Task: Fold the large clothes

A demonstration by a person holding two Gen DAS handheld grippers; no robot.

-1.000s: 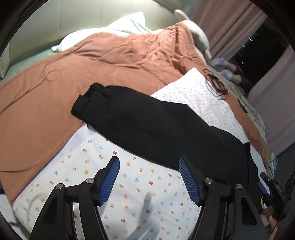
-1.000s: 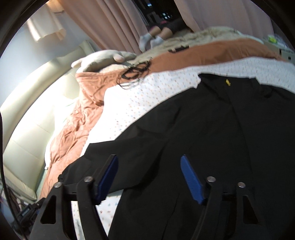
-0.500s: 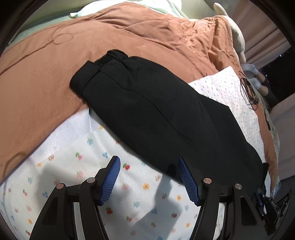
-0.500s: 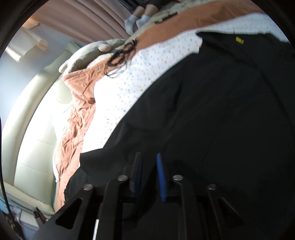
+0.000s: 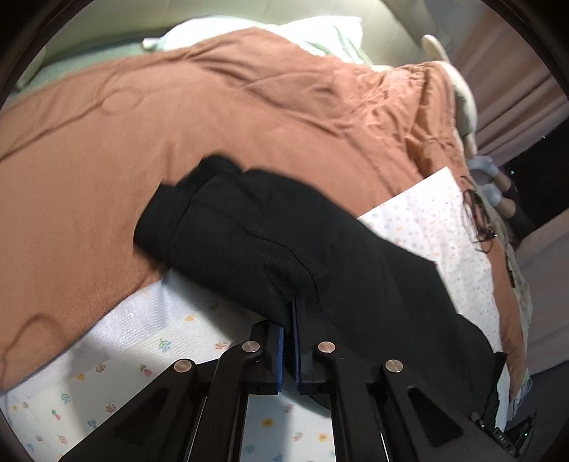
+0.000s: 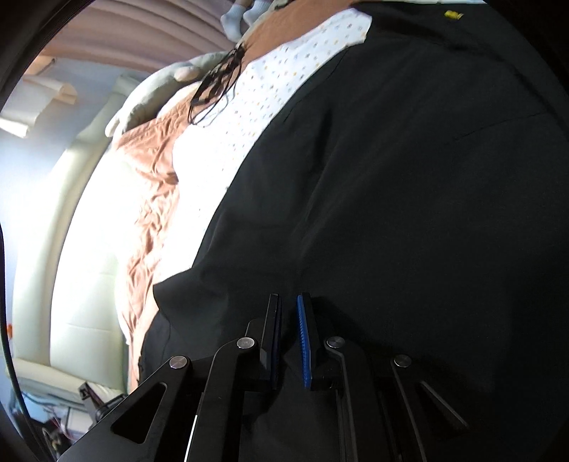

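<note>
A large black garment (image 5: 284, 248) lies across a white flowered sheet (image 5: 160, 341) on the bed, one cuffed end reaching onto the brown blanket (image 5: 177, 106). My left gripper (image 5: 288, 312) is shut on the near edge of the black fabric, which bunches up at the blue pads (image 5: 280, 352). In the right wrist view the same garment (image 6: 409, 177) fills most of the frame, with a small yellow tag (image 6: 452, 14) at the top. My right gripper (image 6: 288, 302) is shut on a fold of it near its lower left edge.
A tangle of black cable (image 5: 480, 224) lies on the far side of the sheet. A pale stuffed toy (image 5: 458, 89) and pillows (image 5: 320, 32) lie at the head of the bed. A person's socked feet (image 6: 238, 17) rest beyond. A cream padded headboard (image 6: 71, 248) stands at the left.
My left gripper moved forward to the garment's edge and shut on it. My right gripper, open a second ago, closed on the fabric and has stayed shut, drawing closer to the cloth.
</note>
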